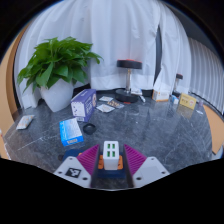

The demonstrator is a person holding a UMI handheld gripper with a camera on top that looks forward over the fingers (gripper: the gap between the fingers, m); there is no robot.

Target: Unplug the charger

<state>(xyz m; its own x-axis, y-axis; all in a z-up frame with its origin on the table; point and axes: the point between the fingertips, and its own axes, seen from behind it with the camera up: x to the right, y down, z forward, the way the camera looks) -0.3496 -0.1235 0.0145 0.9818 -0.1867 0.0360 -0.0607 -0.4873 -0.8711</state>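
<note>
The claw (111, 160) holds the white charger (111, 153) tight, near, above the tabletop (150, 130). It looks already unplugged.

Glossy dark stone-like table (140, 125) with pale veining; smooth white ceramic-looking pot (57, 96); printed cardboard boxes (83, 103); soft white cloth curtains (110, 30); white plastic charger (111, 152) between matt magenta pads (90, 158) of claw (111, 162)

The gripper (111, 160) fingers cover the sides and lower part of the white charger (111, 153) between them; small items (186, 101) far beyond are too small to identify.
</note>
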